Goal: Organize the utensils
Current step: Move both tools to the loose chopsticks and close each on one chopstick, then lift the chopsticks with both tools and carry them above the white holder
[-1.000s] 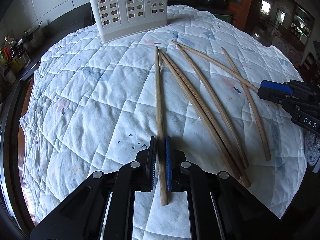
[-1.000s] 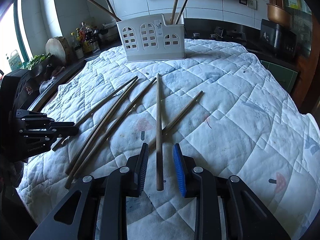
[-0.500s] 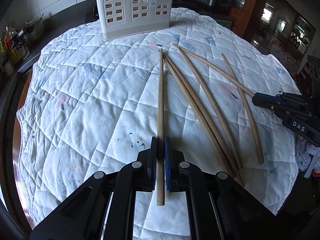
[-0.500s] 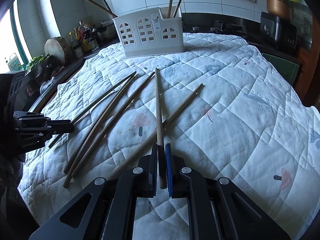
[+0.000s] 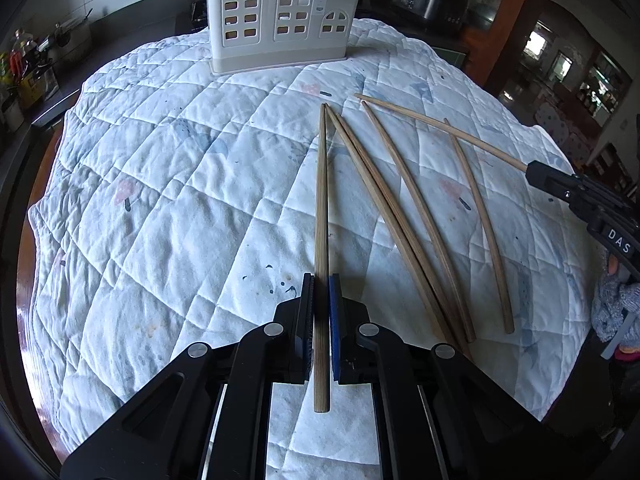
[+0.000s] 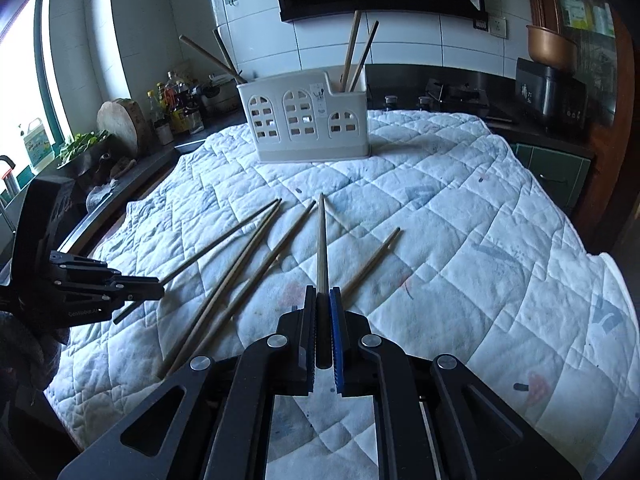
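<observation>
My left gripper is shut on a wooden chopstick that points toward the white utensil holder at the back. My right gripper is shut on another chopstick and holds it lifted above the cloth. Several more chopsticks lie loose on the quilted cloth between the grippers; they also show in the right wrist view. The holder has chopsticks standing in its end compartments. The right gripper shows in the left wrist view, the left gripper in the right wrist view.
A white quilted cloth covers the round table. Dark counters ring it, with bottles and a wooden block at the left and a black appliance at the right.
The right gripper closed on its chopstick and lifted it off the cloth. The left gripper, shut on its chopstick, rose and moved toward the holder.
</observation>
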Action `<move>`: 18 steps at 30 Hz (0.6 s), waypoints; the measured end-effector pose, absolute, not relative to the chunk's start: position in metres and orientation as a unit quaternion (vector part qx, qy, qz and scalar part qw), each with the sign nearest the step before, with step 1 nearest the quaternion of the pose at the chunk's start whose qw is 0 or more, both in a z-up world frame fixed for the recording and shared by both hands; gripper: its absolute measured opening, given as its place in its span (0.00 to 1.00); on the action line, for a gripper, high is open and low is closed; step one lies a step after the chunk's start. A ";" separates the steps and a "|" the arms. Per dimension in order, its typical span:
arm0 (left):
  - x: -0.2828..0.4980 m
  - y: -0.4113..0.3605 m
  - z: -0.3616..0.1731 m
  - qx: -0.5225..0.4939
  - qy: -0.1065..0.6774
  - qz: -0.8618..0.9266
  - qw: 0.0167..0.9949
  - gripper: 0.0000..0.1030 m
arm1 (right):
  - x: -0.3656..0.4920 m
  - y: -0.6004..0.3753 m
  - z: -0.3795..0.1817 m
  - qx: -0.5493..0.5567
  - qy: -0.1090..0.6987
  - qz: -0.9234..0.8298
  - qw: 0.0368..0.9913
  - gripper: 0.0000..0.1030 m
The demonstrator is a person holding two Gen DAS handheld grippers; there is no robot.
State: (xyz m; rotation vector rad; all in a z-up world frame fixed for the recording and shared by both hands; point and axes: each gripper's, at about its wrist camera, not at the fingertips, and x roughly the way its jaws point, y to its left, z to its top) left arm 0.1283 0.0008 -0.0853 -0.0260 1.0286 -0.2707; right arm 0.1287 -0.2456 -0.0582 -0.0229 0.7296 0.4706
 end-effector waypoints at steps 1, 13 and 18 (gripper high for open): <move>0.128 0.002 -0.084 -0.015 0.490 -0.131 0.862 0.05 | 0.129 -0.246 -0.052 -0.009 0.346 0.229 0.910 0.07; 0.134 0.012 -0.064 -0.050 0.473 -0.140 0.868 0.05 | 0.144 -0.242 -0.003 -0.003 0.293 0.234 0.927 0.06; 0.137 0.018 -0.051 -0.058 0.453 -0.134 0.879 0.05 | 0.150 -0.237 0.010 -0.003 0.281 0.238 0.930 0.07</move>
